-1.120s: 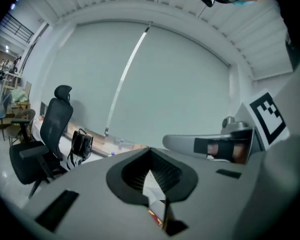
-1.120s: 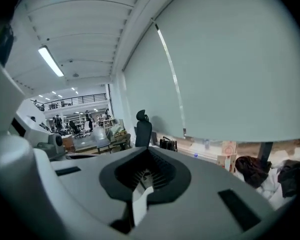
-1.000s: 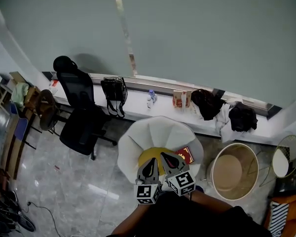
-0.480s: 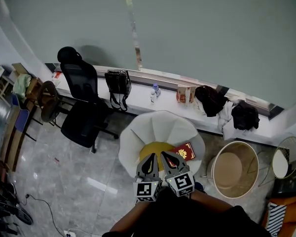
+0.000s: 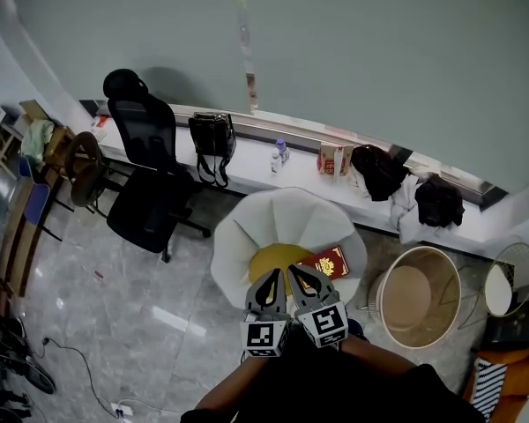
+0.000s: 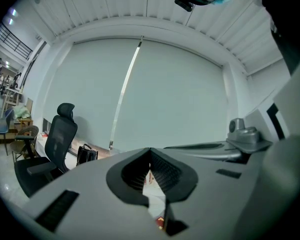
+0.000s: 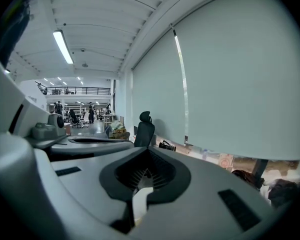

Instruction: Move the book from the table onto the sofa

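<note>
My left gripper point(image 5: 271, 278) and right gripper point(image 5: 299, 275) hang empty, jaws closed, above the white petal-shaped sofa point(image 5: 243, 239). The red rectangular book point(image 5: 326, 262) lies on its seat beside the round yellow cushion point(image 5: 266, 259).

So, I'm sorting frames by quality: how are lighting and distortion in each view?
Head view: evenly lit, fisheye bows the white ledge, office chair throws a soft shadow. Left gripper view: dark round vignette, left tongs loom large. Right gripper view: same vignette, ceiling strip light glares.
</note>
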Tool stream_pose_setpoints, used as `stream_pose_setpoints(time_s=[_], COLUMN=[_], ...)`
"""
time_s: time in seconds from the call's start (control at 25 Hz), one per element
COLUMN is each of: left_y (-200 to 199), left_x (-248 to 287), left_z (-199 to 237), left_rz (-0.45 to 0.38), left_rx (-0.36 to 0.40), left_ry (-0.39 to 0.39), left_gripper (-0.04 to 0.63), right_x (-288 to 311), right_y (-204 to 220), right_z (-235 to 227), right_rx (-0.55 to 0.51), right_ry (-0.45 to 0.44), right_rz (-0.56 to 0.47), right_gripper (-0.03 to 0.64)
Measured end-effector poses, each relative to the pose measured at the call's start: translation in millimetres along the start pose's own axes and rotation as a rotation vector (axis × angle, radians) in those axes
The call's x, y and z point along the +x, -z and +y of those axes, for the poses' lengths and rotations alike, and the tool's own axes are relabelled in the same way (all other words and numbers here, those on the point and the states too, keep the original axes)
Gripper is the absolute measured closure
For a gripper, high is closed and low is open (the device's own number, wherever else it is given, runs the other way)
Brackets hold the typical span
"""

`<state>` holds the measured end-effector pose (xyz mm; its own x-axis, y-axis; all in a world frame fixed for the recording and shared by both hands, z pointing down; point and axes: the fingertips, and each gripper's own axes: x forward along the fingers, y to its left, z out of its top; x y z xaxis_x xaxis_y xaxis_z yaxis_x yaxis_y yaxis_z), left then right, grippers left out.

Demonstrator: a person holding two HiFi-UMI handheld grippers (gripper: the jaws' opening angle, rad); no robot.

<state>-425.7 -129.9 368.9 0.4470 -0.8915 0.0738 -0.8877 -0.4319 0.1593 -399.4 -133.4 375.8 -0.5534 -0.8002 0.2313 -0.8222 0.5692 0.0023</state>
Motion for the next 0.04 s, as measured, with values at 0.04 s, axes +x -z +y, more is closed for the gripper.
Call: stream_pose_setpoints(time_s=[0.04], left_y=[0.3], left_x=[0.5], left_z=[1.9], left_rz=[0.0], left_rx=[0.0], left_ry=[-0.001], left_gripper=[0.578], right_x=[1.9], right_y=[-0.4], right_z=[0.5], right_rx=[-0.002], right_ry=[-0.001], right_rz=[-0.001], right_gripper=[0.601])
